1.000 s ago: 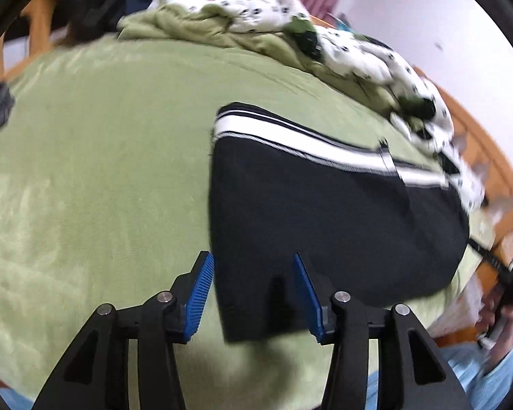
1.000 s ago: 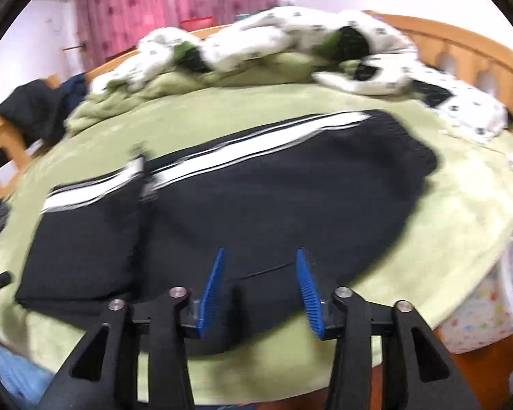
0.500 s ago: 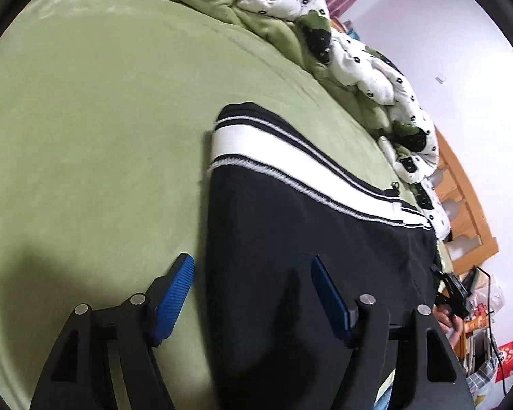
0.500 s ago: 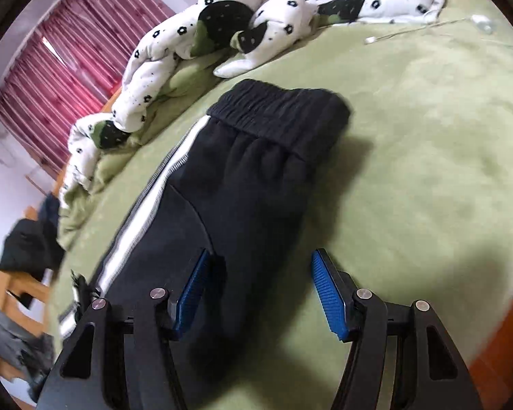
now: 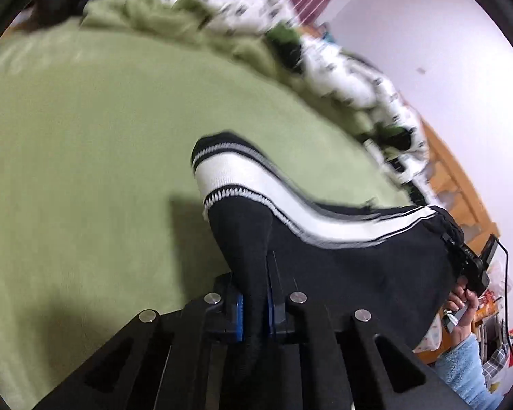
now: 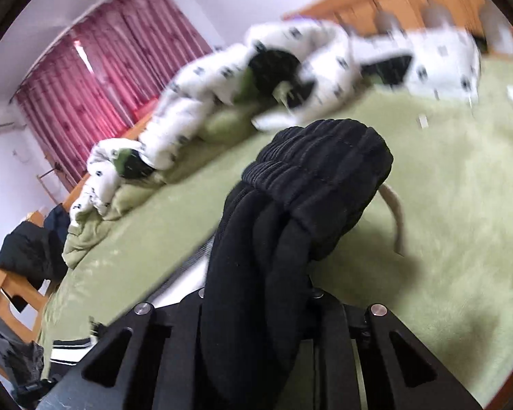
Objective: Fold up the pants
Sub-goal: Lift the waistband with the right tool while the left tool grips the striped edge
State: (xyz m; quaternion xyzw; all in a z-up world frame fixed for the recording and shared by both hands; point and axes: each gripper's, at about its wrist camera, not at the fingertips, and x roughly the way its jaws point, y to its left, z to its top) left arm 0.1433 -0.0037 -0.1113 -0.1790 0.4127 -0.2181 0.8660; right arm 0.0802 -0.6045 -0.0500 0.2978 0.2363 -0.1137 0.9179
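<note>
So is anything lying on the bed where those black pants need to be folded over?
Nothing visible: both hand-held grippers pinch the pants, and the green bedspread beyond is bare up to the rumpled spotted quilt.

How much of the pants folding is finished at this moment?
Done: both tongs have gripped the pants. The left tongs pinch the striped cuff end; the right tongs are closing on the waistband end. In hand: lifting both ends off the green bedspread. Left: folding and laying flat.
</note>
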